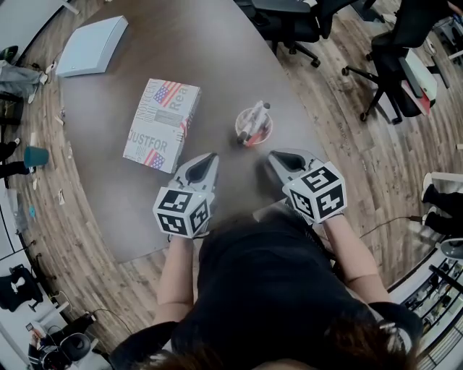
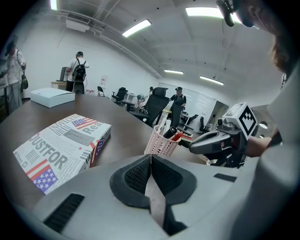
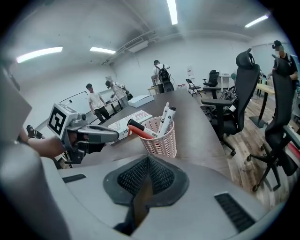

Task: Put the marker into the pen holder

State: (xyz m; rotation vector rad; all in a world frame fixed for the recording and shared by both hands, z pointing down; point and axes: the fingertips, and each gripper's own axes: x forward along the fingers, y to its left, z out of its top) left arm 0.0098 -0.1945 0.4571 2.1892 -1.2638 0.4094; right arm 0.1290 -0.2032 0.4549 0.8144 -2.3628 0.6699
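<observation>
**Markers**: at least three, standing tilted in the holder. Only the right gripper view separates them. One has a red barrel with a black cap and leans left; two have white barrels with black caps and stand more upright. The head view gives just a bunch seen from above.

**Holder:** pink mesh cup, round, wider at the rim. It stands on the surface, a dark matte top with a rounded edge.

**Left hand-held gripper**: clenched, ribbed black pads meeting, nothing between them. It is near the holder, on its left.

**Right hand-held gripper**: likewise clenched and empty, near the holder but apart from it. Each gripper view shows the other gripper beside the holder.

**Box**: flat carton with newsprint and flag pattern, left of the holder.

**White box**: flat, at the surface's far edge.

**Chairs**: black, wheeled, on the wood-plank floor.
</observation>
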